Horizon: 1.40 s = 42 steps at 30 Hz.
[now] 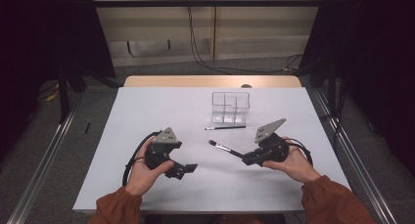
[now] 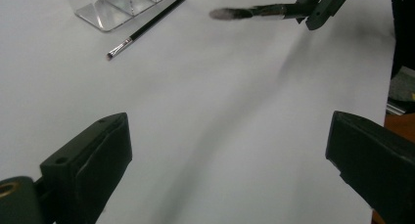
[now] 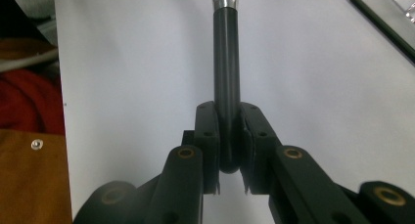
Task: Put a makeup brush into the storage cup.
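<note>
Two brushes are on show here. The right hand-held gripper (image 1: 243, 158) has squeezed its black jaws tight on the dark handle of the bigger brush (image 1: 225, 148). In the right gripper view, the handle (image 3: 227, 87) sticks straight out from between the jaws, and its silver band is at the top edge. This brush is up off the white tabletop (image 1: 161, 106), and its soft dark tip points toward the middle of the tabletop. In the left gripper view, the tip (image 2: 230, 12) looks fuzzy and blurred. The thin brush (image 1: 225, 128) lies flat on the tabletop, just in front of the clear box (image 1: 231, 107). The box has little rooms inside, split by clear walls. The thin brush is near the box, but I cannot tell if they touch. The left hand-held gripper (image 1: 188, 169) is over the tabletop on the left side, well apart from both brushes. Its jaws stand wide, with nothing between them. A hand in an orange-brown sleeve holds each hand-held gripper.
</note>
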Each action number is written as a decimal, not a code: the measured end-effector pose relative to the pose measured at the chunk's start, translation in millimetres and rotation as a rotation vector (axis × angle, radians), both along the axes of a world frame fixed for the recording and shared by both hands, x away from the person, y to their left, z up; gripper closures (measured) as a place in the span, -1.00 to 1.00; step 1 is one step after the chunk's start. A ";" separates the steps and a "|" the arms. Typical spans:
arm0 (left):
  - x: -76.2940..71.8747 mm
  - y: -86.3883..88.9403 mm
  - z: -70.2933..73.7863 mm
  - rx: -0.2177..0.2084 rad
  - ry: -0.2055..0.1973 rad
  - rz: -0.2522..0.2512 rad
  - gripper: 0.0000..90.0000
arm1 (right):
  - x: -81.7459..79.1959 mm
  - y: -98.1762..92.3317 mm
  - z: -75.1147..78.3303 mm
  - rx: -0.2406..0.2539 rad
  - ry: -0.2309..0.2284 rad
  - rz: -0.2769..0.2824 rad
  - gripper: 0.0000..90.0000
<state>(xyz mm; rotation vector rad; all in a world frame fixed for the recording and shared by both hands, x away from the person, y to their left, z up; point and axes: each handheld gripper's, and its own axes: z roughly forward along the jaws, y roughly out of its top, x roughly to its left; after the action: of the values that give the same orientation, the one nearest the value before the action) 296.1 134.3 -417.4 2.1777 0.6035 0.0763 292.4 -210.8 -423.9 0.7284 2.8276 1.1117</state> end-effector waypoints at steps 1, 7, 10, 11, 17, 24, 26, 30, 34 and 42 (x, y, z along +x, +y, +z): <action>-0.4 -0.5 -1.3 -0.001 -0.002 -0.005 -0.93 | -0.6 -0.6 -0.4 0.013 -0.003 -0.008 0.78; -3.5 -2.8 -2.8 0.001 -0.020 0.002 -0.91 | -8.3 -1.8 -4.3 0.101 -0.063 -0.032 0.78; -4.0 -3.5 -3.4 -0.009 -0.023 0.007 -0.91 | -12.7 0.8 -4.6 0.131 -0.091 -0.036 0.78; -3.8 -3.5 -3.5 -0.011 -0.021 0.006 -0.91 | -13.7 2.0 -4.8 0.142 -0.097 -0.035 0.78; -3.8 -1.2 -2.8 -0.046 -0.042 0.039 -0.91 | -18.2 8.2 -13.5 0.154 -0.151 -0.062 0.78; -5.4 -1.8 -3.1 -0.053 -0.051 0.048 -0.91 | -20.0 9.3 -15.8 0.261 -0.171 -0.107 0.78; -6.2 -2.1 -3.1 -0.057 -0.064 0.053 -0.91 | -20.4 9.8 -16.8 0.284 -0.173 -0.109 0.78; -6.9 -2.5 -3.2 -0.081 -0.063 0.056 -0.91 | -20.7 9.5 -17.3 0.327 -0.177 -0.115 0.78; -7.4 -2.8 -3.1 -0.105 -0.066 0.065 -0.91 | -21.7 6.0 -18.4 0.364 -0.182 -0.133 0.78; -11.2 -10.1 -1.7 -0.191 -0.103 0.091 -0.91 | -23.6 8.4 -16.1 0.401 -0.194 -0.143 0.78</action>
<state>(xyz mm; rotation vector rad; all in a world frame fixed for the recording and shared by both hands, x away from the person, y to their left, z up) 284.9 124.2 -419.0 1.9499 0.6245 0.1713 268.8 -202.4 -440.0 0.7762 2.3777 1.6443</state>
